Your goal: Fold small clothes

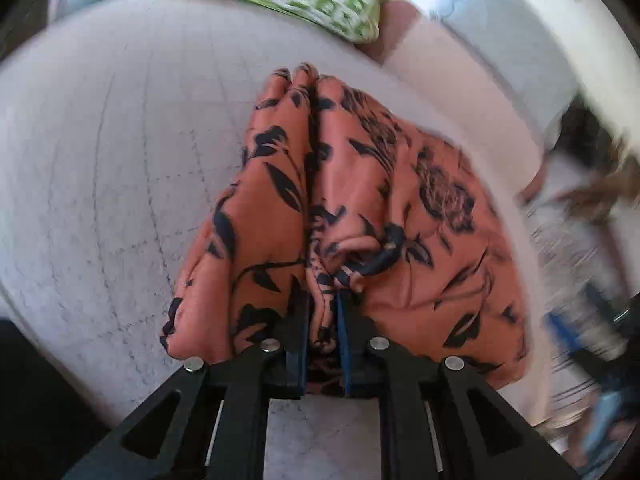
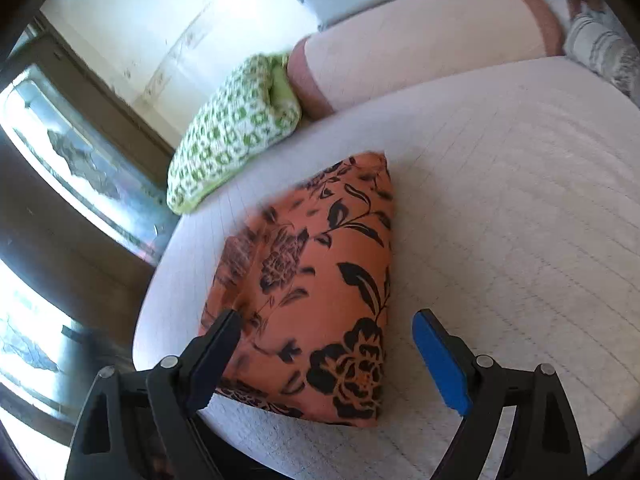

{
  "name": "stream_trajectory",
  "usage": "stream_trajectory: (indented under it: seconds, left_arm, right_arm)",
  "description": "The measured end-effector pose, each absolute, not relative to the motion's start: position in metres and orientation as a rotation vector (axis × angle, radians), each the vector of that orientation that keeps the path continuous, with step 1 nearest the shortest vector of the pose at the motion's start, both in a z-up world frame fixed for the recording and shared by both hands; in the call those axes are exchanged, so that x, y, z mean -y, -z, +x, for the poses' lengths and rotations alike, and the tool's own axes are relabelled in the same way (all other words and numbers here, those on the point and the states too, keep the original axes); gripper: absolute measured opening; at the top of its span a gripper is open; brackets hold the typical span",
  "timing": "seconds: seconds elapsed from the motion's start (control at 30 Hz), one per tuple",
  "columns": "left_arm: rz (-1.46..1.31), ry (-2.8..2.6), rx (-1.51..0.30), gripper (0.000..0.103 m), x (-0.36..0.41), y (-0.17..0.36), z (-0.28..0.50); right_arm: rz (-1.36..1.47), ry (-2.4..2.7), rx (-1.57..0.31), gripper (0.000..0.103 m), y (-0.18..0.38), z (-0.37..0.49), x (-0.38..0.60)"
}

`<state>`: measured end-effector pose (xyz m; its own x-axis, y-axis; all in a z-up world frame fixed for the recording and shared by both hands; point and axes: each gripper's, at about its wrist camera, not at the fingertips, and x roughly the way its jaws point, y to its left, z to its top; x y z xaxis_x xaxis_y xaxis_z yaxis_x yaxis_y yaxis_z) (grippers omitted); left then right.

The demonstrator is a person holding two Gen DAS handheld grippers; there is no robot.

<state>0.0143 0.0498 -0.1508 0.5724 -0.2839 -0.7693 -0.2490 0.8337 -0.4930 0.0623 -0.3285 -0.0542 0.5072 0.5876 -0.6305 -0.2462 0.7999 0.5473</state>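
An orange garment with a black flower print (image 1: 400, 200) lies bunched on a white quilted mattress (image 1: 100, 160). My left gripper (image 1: 323, 304) is shut on a gathered fold at the garment's near edge, and the cloth puckers between the blue pads. In the right wrist view the same orange garment (image 2: 344, 240) lies as a folded wedge near the mattress's (image 2: 500, 200) left edge. My right gripper (image 2: 326, 316) hangs open above its near end, one finger on each side, with nothing pressed between the pads.
A green and white patterned pillow (image 2: 236, 132) rests at the mattress's far edge, beside a pale pink bolster (image 2: 420, 52). Blurred striped cloth (image 1: 568, 240) lies to the right. A window (image 2: 60, 152) stands past the mattress's left edge.
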Motion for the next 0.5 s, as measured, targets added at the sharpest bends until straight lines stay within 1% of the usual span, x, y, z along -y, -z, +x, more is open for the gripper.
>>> stream_trajectory:
  seconds: [0.13,0.17,0.2,0.23,0.27,0.3,0.33,0.37,0.47,0.5]
  left_arm:
    - [-0.485,0.042,-0.91,0.01,-0.04,0.113,0.015]
    - [-0.461,0.041,-0.869,0.009,-0.04,0.095,0.011]
    - [-0.416,0.029,-0.799,0.008,-0.04,0.074,0.005]
    - [-0.341,0.017,-0.7,0.0,-0.035,0.048,-0.007]
    - [-0.243,-0.015,-0.588,0.0,-0.03,0.023,-0.023]
    - [-0.186,-0.036,-0.538,0.0,-0.03,0.013,-0.032]
    - [-0.158,-0.052,-0.545,0.0,-0.034,0.014,-0.034]
    - [-0.181,-0.07,-0.616,0.0,-0.043,0.033,-0.026]
    - [-0.274,-0.196,-0.907,0.0,-0.086,0.119,-0.001]
    - [-0.368,-0.201,-1.0,0.0,-0.096,0.144,0.004]
  right_arm:
    - [0.358,-0.556,-0.937,0.09,0.056,0.065,0.311]
    - [0.355,-0.554,-0.945,0.09,0.057,0.066,0.308]
    - [0.36,-0.552,-0.952,0.09,0.058,0.067,0.307]
    - [0.37,-0.55,-0.951,0.09,0.058,0.067,0.308]
    - [0.374,-0.547,-0.949,0.09,0.057,0.069,0.307]
    - [0.374,-0.543,-0.942,0.09,0.055,0.069,0.307]
    - [0.373,-0.541,-0.938,0.09,0.055,0.069,0.307]
    - [0.374,-0.538,-0.941,0.09,0.055,0.07,0.306]
    - [0.378,-0.539,-0.956,0.09,0.056,0.072,0.301]
    - [0.369,-0.546,-0.96,0.09,0.057,0.072,0.297]
